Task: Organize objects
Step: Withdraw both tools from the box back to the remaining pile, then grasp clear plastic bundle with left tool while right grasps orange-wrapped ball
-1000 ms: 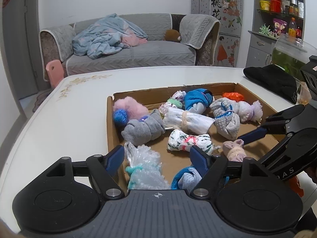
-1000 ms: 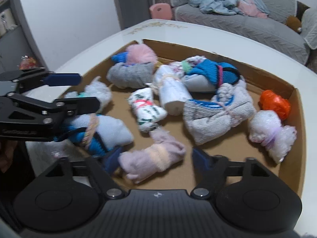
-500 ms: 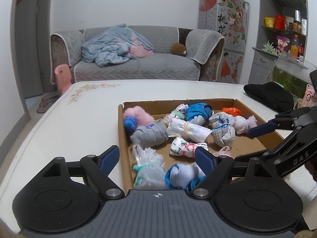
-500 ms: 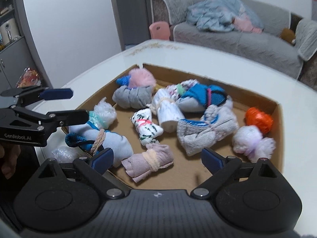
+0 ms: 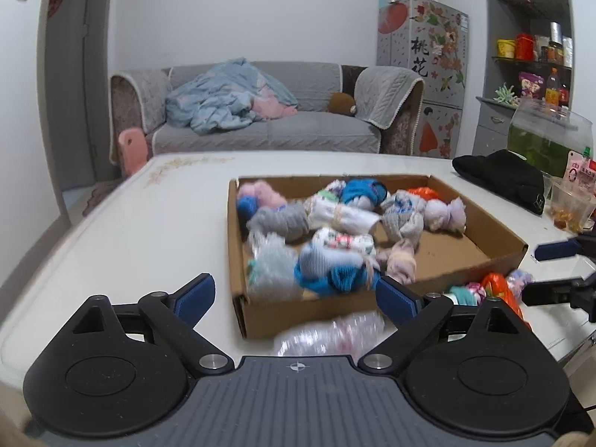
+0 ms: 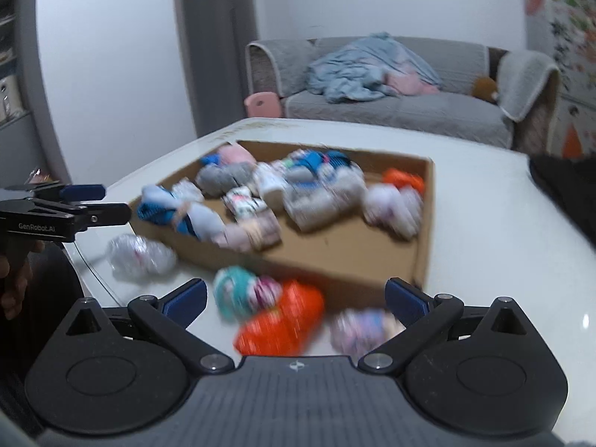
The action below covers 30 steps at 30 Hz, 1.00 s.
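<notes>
A shallow cardboard box on the white table holds several rolled sock bundles. In front of its near wall lie a clear plastic bundle, a teal one, an orange one and a lilac one. My left gripper hangs before the box over the clear bundle, jaws opening, nothing pressed. My right gripper hovers over the orange and teal bundles, jaws opening, gripping nothing. The picture is blurred.
A black hat, a glass fish tank and a plastic cup stand at the table's right. Beyond the table are a grey sofa and a pink chair. A hand holds the left gripper.
Both grippers have drawn back from over the box to the table in front of it, and their jaws have spread wider. The bundles between their fingers earlier stay in the box.
</notes>
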Each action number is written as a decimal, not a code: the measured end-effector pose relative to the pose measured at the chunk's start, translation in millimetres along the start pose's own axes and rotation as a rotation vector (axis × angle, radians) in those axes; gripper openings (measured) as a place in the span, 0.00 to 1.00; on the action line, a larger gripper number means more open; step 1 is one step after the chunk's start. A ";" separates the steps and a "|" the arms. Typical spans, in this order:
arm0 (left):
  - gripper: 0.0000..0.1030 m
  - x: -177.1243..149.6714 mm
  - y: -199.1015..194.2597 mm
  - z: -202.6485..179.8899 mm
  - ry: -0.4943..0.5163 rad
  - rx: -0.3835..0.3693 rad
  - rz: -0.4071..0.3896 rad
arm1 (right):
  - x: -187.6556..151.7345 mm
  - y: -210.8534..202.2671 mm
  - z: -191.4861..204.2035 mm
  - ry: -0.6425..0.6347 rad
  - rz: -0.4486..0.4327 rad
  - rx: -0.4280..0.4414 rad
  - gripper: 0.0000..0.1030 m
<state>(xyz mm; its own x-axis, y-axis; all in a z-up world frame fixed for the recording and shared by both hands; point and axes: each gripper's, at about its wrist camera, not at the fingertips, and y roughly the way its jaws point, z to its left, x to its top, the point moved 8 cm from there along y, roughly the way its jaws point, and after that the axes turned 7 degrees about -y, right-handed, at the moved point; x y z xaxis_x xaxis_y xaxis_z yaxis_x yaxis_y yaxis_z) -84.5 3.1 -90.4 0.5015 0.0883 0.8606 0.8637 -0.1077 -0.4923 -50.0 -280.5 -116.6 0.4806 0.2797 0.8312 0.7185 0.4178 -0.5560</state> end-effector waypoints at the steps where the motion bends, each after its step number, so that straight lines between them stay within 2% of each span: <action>1: 0.93 -3.3 0.2 -0.1 -0.011 0.000 0.003 | -3.7 -1.0 0.5 0.003 -0.006 -0.003 0.99; 6: 0.94 -17.6 9.7 -4.5 -0.016 0.000 0.039 | -8.2 6.6 2.9 -0.004 -0.019 -0.031 0.99; 11: 0.94 -30.1 20.5 -13.0 -0.016 -0.015 0.066 | -9.2 2.2 13.6 -0.026 -0.066 -0.011 0.98; 18: 0.94 -42.0 33.2 -26.4 0.016 -0.050 0.100 | -18.2 20.9 29.7 -0.045 -0.032 0.000 0.92; 21: 0.92 -44.3 38.5 -29.0 0.027 -0.060 0.112 | -21.2 29.0 31.0 -0.051 -0.018 -0.007 0.87; 23: 0.87 -46.6 41.2 -31.8 0.033 -0.080 0.125 | -22.7 31.9 29.7 -0.049 -0.011 -0.016 0.75; 25: 0.84 -47.6 41.3 -34.8 0.051 -0.089 0.122 | -25.3 31.7 28.2 -0.033 -0.011 -0.014 0.73; 27: 0.81 -47.3 41.8 -37.8 0.062 -0.105 0.123 | -28.4 31.5 26.0 -0.022 -0.009 -0.019 0.64; 29: 0.68 -46.9 41.6 -41.8 0.074 -0.124 0.123 | -29.4 28.9 24.0 -0.013 -0.019 -0.021 0.55; 30: 0.67 -46.9 41.9 -43.8 0.080 -0.134 0.124 | -29.8 27.7 23.0 -0.011 -0.021 -0.022 0.53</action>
<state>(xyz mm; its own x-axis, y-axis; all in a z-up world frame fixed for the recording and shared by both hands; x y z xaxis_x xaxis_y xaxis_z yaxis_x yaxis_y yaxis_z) -74.0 -49.0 -145.7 0.5936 -0.0124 0.8047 0.7787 -0.2437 -0.5782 -56.0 -257.5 -156.8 0.4598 0.2810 0.8424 0.7390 0.4049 -0.5384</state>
